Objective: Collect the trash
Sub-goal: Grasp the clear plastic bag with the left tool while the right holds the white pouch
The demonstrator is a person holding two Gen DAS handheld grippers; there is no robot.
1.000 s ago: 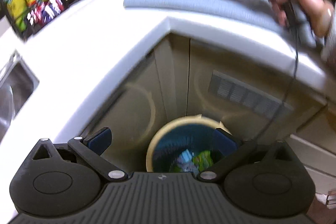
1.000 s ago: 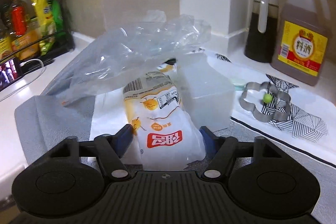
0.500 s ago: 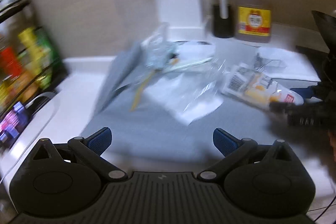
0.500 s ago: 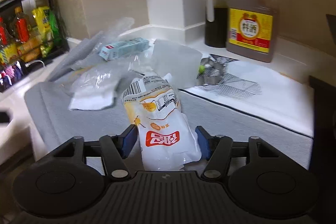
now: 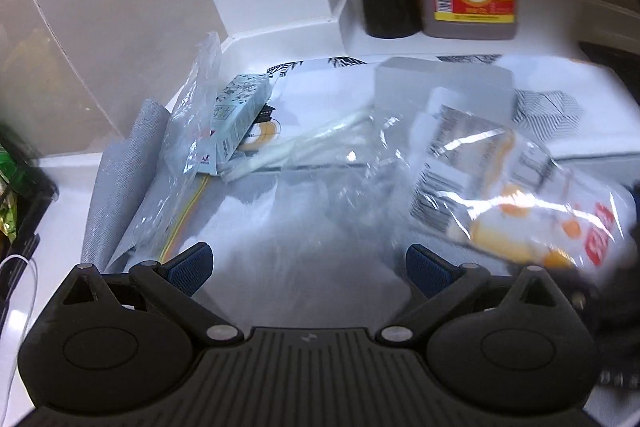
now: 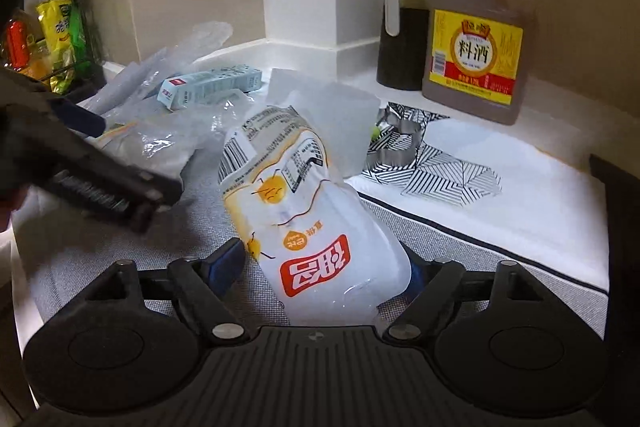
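Most of the trash was still on the tabletop, spread over a grey cloth. Taking the big yellow-labelled bottle as the marker, a white and orange food pouch lay in front of it and a little left, a small blue-green box sat further left of it near the wall, and clear plastic bags lay crumpled around and beneath that box. None of these had been carried off yet, as far as could be seen.

The right tongs had the lower end of the pouch between the jaws, which were opening; the left pad stood just clear of the pouch, so the grip looked released or not yet made. The left tongs hung wide apart and empty over the clear bags, left of the bottle. My guess was that nearly all the collecting remained
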